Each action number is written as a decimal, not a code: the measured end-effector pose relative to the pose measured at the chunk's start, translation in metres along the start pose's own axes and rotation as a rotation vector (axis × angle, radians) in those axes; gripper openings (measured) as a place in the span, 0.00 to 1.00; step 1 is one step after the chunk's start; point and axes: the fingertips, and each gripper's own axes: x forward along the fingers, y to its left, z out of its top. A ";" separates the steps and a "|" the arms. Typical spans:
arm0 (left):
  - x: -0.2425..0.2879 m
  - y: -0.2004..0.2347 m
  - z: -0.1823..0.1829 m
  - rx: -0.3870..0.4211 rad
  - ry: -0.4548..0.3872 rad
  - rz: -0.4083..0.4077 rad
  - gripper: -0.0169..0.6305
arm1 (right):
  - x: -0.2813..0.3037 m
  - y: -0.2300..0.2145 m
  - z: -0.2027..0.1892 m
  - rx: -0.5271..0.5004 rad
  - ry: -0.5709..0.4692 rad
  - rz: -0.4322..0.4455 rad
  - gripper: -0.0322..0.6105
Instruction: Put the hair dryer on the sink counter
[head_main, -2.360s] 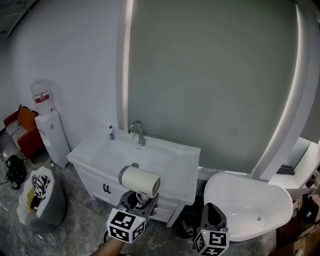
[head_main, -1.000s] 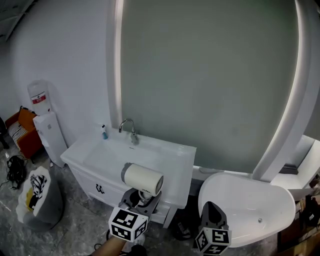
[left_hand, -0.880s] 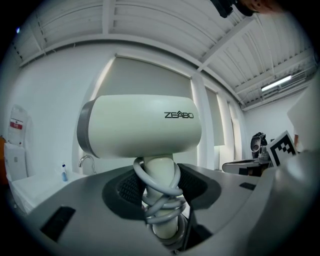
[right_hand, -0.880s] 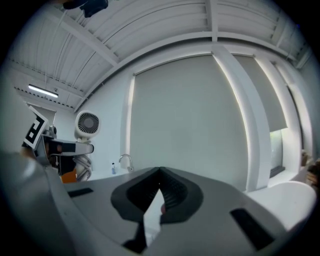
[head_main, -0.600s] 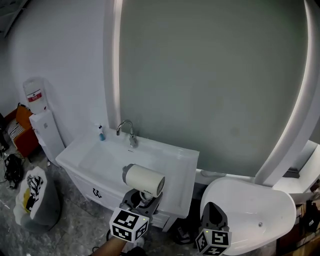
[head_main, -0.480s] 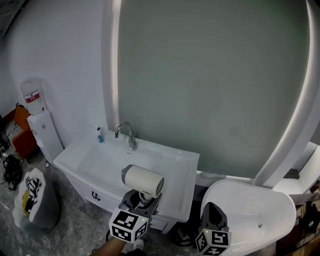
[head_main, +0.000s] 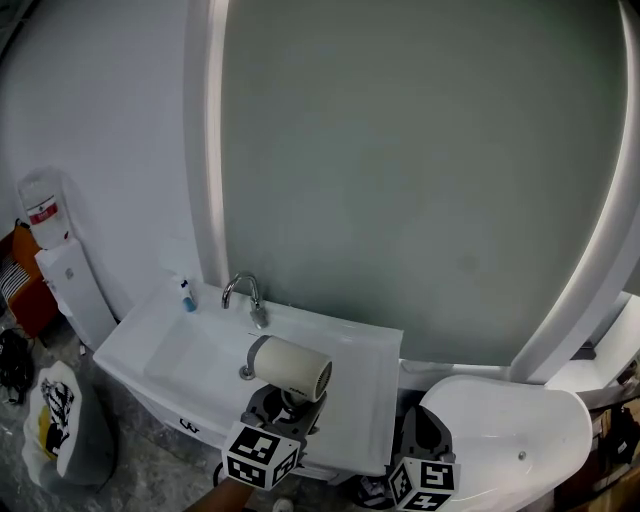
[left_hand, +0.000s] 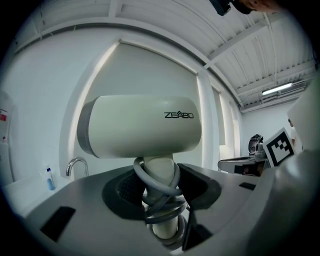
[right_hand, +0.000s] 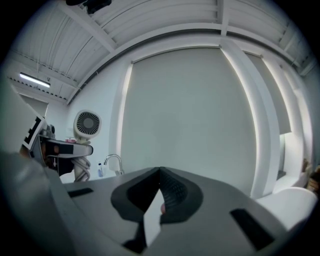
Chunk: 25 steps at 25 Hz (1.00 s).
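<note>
There are two tongs, the left tongs (head_main: 283, 407) and the right tongs (head_main: 425, 428). One hair dryer (head_main: 290, 365) sits in the left tongs. Ahead of both is one worktop (head_main: 372, 395), with one faucet (head_main: 243, 291) and one small blue bottle (head_main: 186, 297). One bathtub (head_main: 510, 440) is right of the right tongs. Far left of the left tongs are one water dispenser (head_main: 62, 285) and one bag (head_main: 58, 437).

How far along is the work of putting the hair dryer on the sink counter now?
Done: the left gripper is closed on the handle of the hair dryer, with the cord wound round it. In hand: the dryer is held up in the air, close to the sink counter. Left: set it down there and open the jaws. The right gripper is shut and empty.
</note>
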 end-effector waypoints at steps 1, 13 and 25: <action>0.003 0.005 0.001 0.000 0.002 -0.008 0.32 | 0.005 0.002 0.000 0.001 0.001 -0.008 0.08; 0.038 0.041 -0.007 -0.016 0.031 -0.023 0.32 | 0.047 0.004 -0.005 0.023 0.030 -0.029 0.08; 0.072 0.035 0.000 -0.005 0.009 0.031 0.32 | 0.079 -0.022 0.003 0.020 0.018 0.038 0.08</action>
